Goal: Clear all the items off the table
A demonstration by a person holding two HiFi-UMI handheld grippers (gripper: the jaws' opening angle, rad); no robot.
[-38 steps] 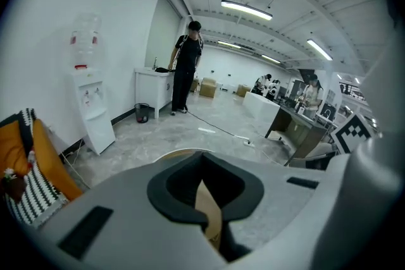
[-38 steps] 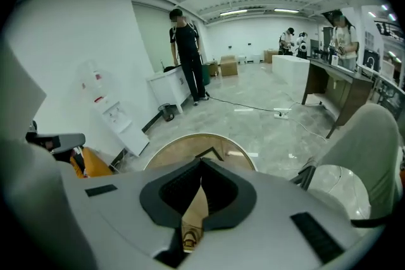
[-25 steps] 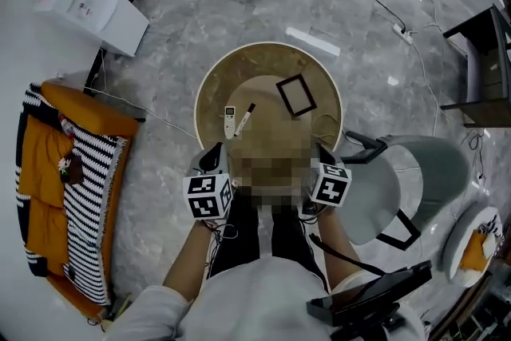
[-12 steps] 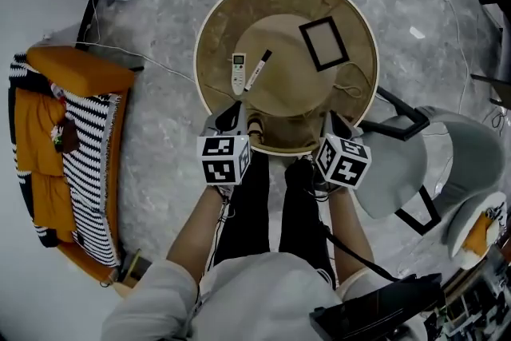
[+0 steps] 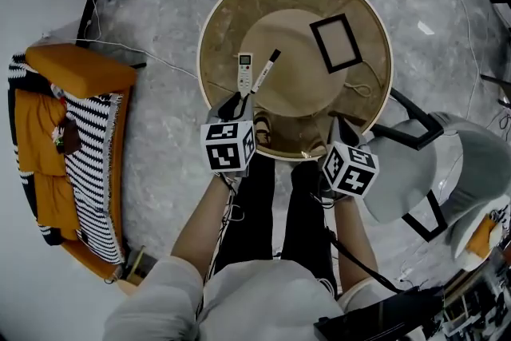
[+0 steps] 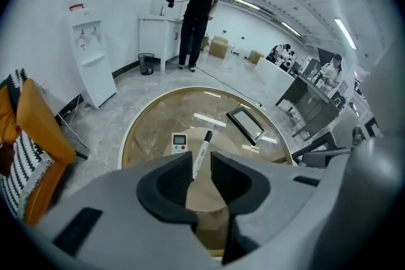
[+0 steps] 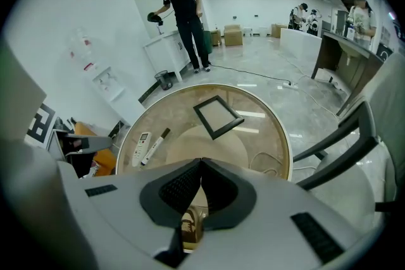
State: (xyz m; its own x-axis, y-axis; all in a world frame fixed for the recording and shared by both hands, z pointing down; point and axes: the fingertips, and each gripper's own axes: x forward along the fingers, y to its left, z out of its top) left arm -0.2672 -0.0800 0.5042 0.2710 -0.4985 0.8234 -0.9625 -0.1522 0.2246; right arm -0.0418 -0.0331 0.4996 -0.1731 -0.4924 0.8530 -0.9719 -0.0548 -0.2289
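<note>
- While hovering by counter's (image 5: pixel 223 20) lower rim: left tool (image 6: pixel 201 164) just parted slightly, empty; right tool (image 7: pixel 200 171) pressed together, empty.
- Seemingly all left to clear: remote (image 5: pixel 244 69), marker (image 5: pixel 266 68), picture frame (image 5: pixel 335 42).

left claw (image 6: pixel 201 166) opening, empty, right claw (image 7: pixel 200 164) closed

The left gripper (image 6: pixel 201 162) has sunk toward the near rim of the round, glass-topped brown worktop (image 5: pixel 226 20). Its jaws, pressed together a moment ago, have just been opening, with nothing between them. The right gripper (image 7: pixel 200 167) has dropped to the same rim. In the head view the worktop now looks larger and sits higher in the frame.
</note>
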